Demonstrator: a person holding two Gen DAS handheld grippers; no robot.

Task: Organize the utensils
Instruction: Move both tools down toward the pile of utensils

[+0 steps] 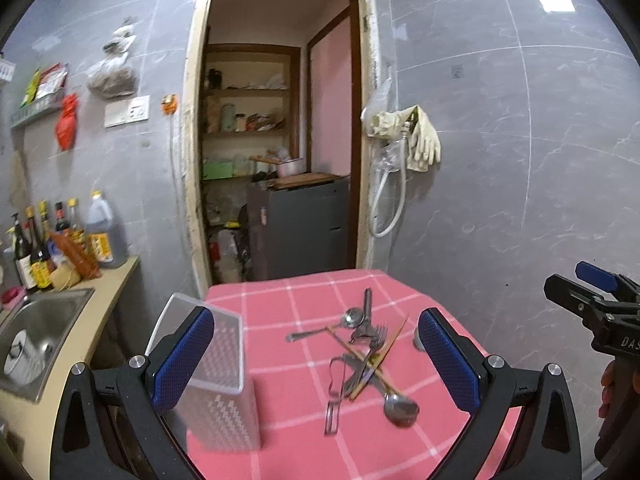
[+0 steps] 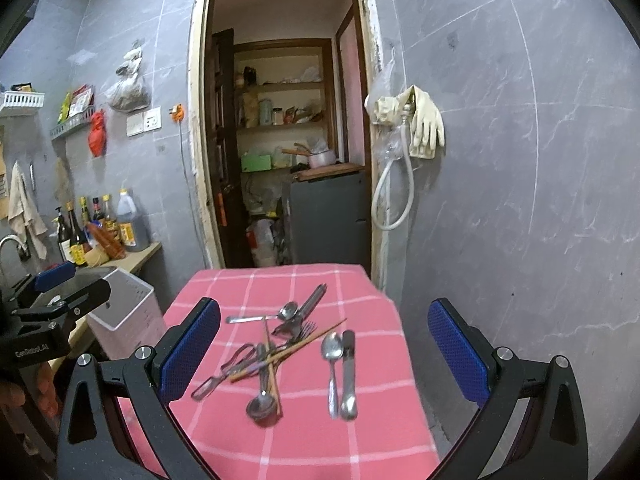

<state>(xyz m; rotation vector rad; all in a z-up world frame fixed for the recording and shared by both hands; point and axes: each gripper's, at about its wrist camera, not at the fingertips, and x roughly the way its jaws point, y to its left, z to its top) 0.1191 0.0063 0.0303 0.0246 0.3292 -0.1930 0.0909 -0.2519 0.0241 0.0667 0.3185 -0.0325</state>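
A heap of metal spoons, forks, tongs and wooden chopsticks point(image 1: 362, 354) lies on the pink checked table point(image 1: 288, 308); it shows in the right wrist view too point(image 2: 276, 350). A spoon point(image 2: 333, 364) and a knife point(image 2: 349, 376) lie side by side to its right. A tall white utensil holder point(image 1: 218, 376) stands at the table's left edge, also seen from the right wrist point(image 2: 124, 314). My left gripper point(image 1: 316, 364) is open and empty above the near table. My right gripper point(image 2: 324, 354) is open and empty over the heap.
A counter with a steel sink point(image 1: 38, 344) and sauce bottles point(image 1: 68, 236) runs along the left. An open doorway point(image 1: 280, 140) to a pantry lies behind the table. Rubber gloves point(image 1: 420, 140) and a hose hang on the grey tiled wall.
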